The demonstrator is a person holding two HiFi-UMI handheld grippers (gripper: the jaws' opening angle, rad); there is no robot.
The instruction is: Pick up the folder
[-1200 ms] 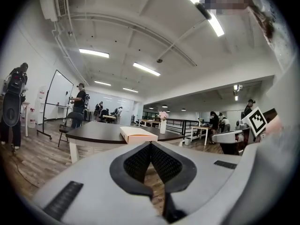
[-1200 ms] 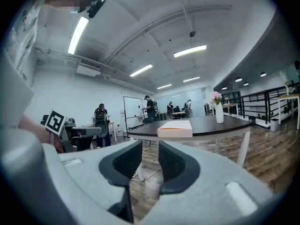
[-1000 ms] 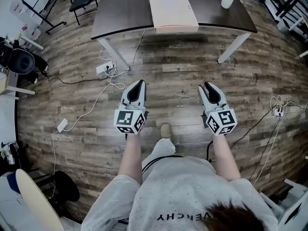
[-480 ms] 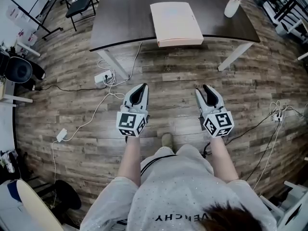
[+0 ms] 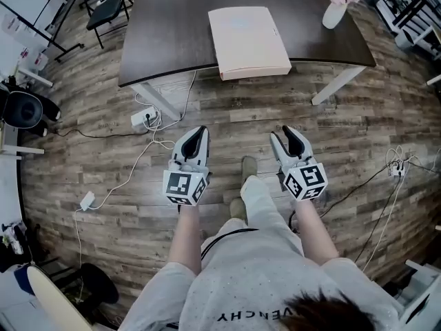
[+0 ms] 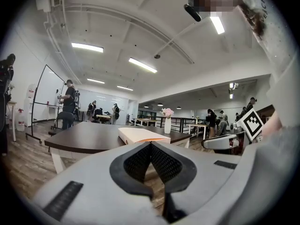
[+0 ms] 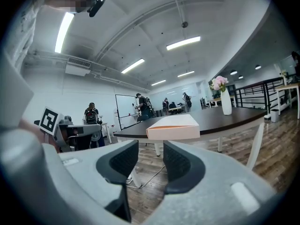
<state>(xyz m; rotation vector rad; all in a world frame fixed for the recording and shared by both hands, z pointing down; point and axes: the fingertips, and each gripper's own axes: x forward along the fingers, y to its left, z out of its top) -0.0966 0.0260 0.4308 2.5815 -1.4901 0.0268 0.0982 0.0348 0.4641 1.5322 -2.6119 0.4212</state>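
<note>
The pale pink folder (image 5: 248,41) lies flat on the dark brown table (image 5: 165,40), its near edge at the table's front rim. Both grippers hang over the wooden floor, short of the table and pointing at it. My left gripper (image 5: 198,134) is shut and empty; in the left gripper view its pads meet at the tip (image 6: 150,145), with the folder (image 6: 140,134) beyond. My right gripper (image 5: 289,138) is open, its jaws opening with nothing between them; in the right gripper view (image 7: 151,150) the folder (image 7: 173,126) shows above the gap.
A white vase of pink flowers (image 5: 334,11) stands at the table's far right corner. White table legs (image 5: 157,101) (image 5: 334,85) slant down to the floor. A power strip and cables (image 5: 145,119) lie at the left. Chairs (image 5: 107,7) and people stand beyond.
Both grippers have moved forward toward the table with the person's step, and the table and folder lie nearer. The right jaws stand a little wider.
</note>
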